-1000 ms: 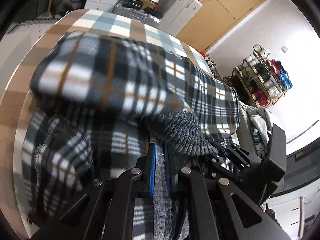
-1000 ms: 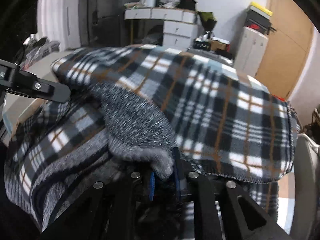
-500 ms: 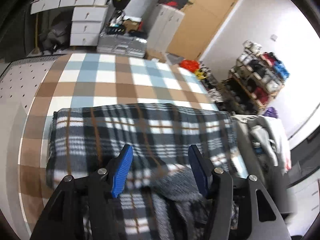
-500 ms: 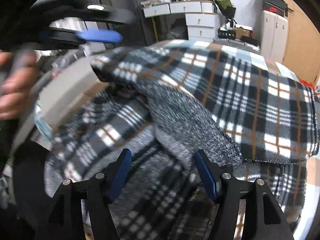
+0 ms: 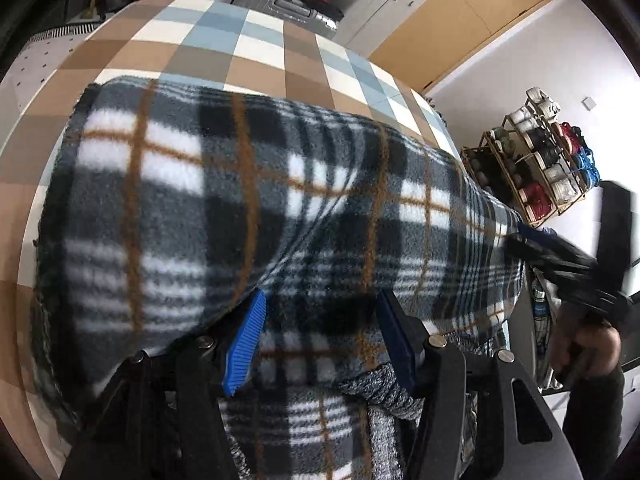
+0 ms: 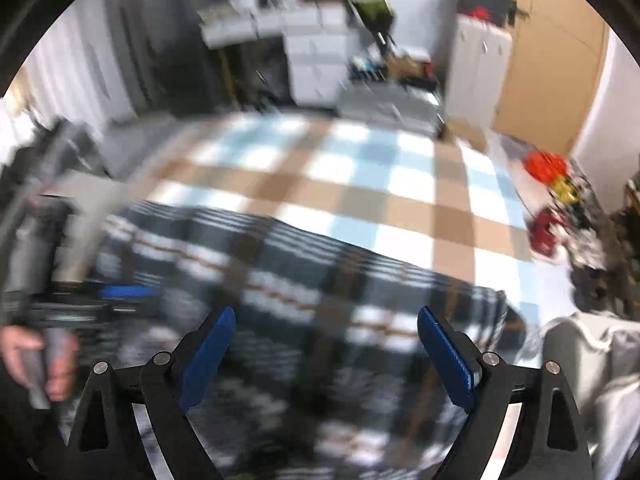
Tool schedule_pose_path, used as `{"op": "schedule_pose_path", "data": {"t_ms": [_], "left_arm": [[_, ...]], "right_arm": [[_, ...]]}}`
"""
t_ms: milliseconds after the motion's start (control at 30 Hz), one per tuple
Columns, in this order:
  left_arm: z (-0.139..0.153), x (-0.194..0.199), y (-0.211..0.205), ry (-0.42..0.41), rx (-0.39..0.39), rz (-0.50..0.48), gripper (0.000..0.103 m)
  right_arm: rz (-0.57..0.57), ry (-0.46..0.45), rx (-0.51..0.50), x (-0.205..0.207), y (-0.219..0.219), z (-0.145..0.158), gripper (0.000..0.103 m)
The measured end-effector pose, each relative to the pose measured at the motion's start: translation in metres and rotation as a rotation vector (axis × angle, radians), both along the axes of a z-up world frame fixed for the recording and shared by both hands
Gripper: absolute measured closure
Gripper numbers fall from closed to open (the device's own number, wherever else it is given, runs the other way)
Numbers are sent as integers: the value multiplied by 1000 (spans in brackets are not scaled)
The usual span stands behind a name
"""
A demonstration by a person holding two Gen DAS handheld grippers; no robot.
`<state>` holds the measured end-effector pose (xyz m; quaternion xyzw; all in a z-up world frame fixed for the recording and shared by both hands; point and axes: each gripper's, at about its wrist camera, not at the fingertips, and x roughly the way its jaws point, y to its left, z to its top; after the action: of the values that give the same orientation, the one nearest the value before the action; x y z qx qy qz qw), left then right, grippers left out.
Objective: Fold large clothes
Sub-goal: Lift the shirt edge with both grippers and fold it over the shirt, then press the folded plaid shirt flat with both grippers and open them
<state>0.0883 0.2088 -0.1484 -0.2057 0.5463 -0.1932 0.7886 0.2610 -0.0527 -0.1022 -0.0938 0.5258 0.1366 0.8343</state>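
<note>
You hold both grippers over a plaid fleece garment [image 5: 224, 208] spread on the near part of a table with a brown, blue and white checked cloth [image 5: 224, 44].

Your left gripper [image 5: 320, 316] hangs close above the fleece with its blue-padded jaws standing partly apart. Fabric fills the gap between them, yet the pads do not appear to press on it, and so close and so soft is the picture that you cannot be sure of contact. A grey knit lining [image 5: 384, 390] shows at the near edge, by the right-hand pad. The near hem of the garment is hidden under the gripper's black frame.

Your right gripper [image 6: 326, 322] is clear of the cloth, its jaws wide and opening, with nothing between them. That view is heavily smeared: the fleece reads only as dark and white bands, and its near edge is cut off behind the gripper's black arms.

Each camera catches the other tool at the picture's margin: the right gripper with your hand [image 5: 586, 346] at the right of the left view, the left gripper with your other hand [image 6: 38, 354] at the left of the right view, both blurred. A shelf of spools [image 5: 540, 164] stands far right.
</note>
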Motion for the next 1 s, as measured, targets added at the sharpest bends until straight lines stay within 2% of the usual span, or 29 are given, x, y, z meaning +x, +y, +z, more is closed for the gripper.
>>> {"op": "schedule_pose_path", "data": {"t_ms": [133, 167, 200, 233, 300, 367, 433, 500, 567, 633, 733, 800, 833, 933, 1000], "left_arm": [[2, -3, -1, 18, 50, -43, 51], [5, -3, -1, 21, 52, -50, 51], [12, -6, 1, 17, 40, -54, 51], [18, -6, 2, 3, 17, -54, 51], [41, -11, 10, -44, -74, -54, 51], [71, -15, 17, -123, -176, -60, 51], [92, -15, 23, -188, -198, -17, 51], [101, -11, 24, -220, -198, 19, 44], [95, -3, 19, -221, -132, 41, 44], [75, 4, 13, -176, -87, 47, 44], [44, 12, 18, -80, -50, 52, 44], [30, 17, 26, -26, -75, 68, 44], [27, 19, 28, -10, -84, 71, 44], [27, 16, 30, -10, -74, 65, 44], [28, 12, 25, -24, -39, 50, 45]], "right_arm": [[-33, 224, -70, -1, -31, -69, 11], [-27, 240, -77, -12, -34, -77, 7], [-3, 184, -87, -21, -32, -75, 8], [7, 175, -94, -25, -31, -73, 8], [-3, 197, -88, -28, -35, -69, 8], [2, 225, -77, -29, -36, -57, 14], [5, 196, 1, -27, -39, -25, 14], [-10, 136, 79, -19, -40, 2, 12], [-38, 102, 175, -4, -44, 25, 12], [-61, 119, 208, 10, -45, 27, 9], [-94, 201, 117, 32, -44, 0, 9], [-122, 256, 43, 46, -45, -23, 9], [-135, 277, 47, 49, -51, -34, 9], [-159, 283, 91, 47, -54, -50, 8], [-126, 250, 22, 40, -41, -55, 2]]}}
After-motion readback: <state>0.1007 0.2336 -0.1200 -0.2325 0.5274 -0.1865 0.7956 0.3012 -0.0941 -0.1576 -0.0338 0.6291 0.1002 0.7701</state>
